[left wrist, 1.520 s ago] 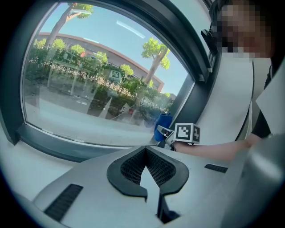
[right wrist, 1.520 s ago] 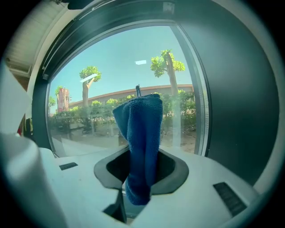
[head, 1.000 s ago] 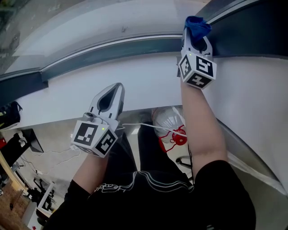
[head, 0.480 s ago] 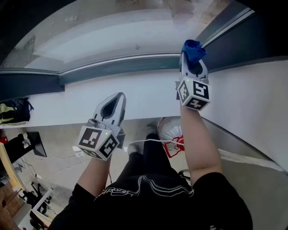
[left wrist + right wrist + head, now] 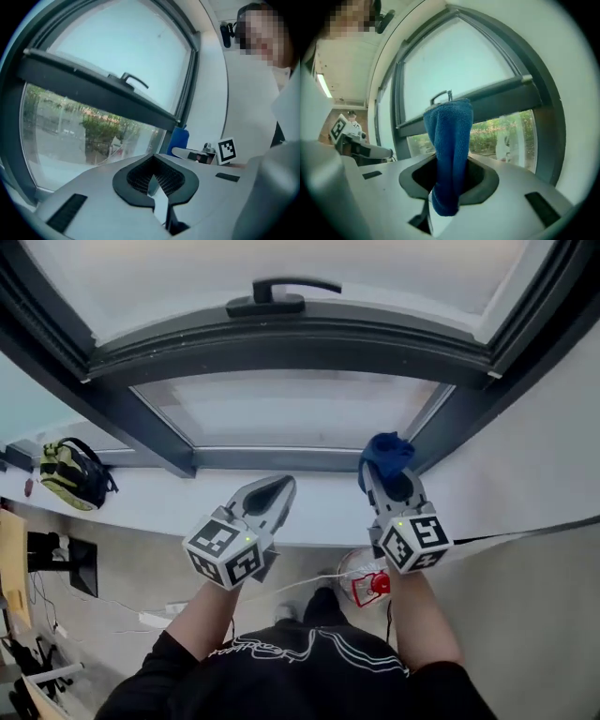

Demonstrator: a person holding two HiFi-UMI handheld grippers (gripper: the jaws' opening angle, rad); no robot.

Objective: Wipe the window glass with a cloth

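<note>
Window-cleaning scene viewed from above the person's head, with both grippers raised toward a dark-framed window. Far to the left of the left gripper's jaws, a yellow-green backpack (image 5: 73,474) sits by the end of the white sill (image 5: 169,498), well clear of the work.

The left gripper (image 5: 275,489) hovers above the sill with its jaws pressed together and nothing between them. It looks parked as the spare tool, since wiping needs only one.

Ahead of both sets of jaws is the lower pane of window glass (image 5: 281,409), and the gripper views show greenery through it. Farther from the jaws, a thick frame crossbar (image 5: 281,341) carries a dark window handle (image 5: 272,294), with an upper pane past it.

To the right, the right gripper (image 5: 386,480) pinches a blue cloth (image 5: 384,452) firmly between its jaws. The cloth is folded and stands out past the jaw tips in a thick wad, probably so that soft fabric rather than hard plastic meets the glass first. It points toward the lower right corner of the pane, near the frame. Whether it touches the glass cannot be told, though the right gripper view suggests a gap. Wiping appears about to begin.

Below the right gripper's jaws, toward the person's body, a white and red plastic bag (image 5: 361,579) lies on the floor.
</note>
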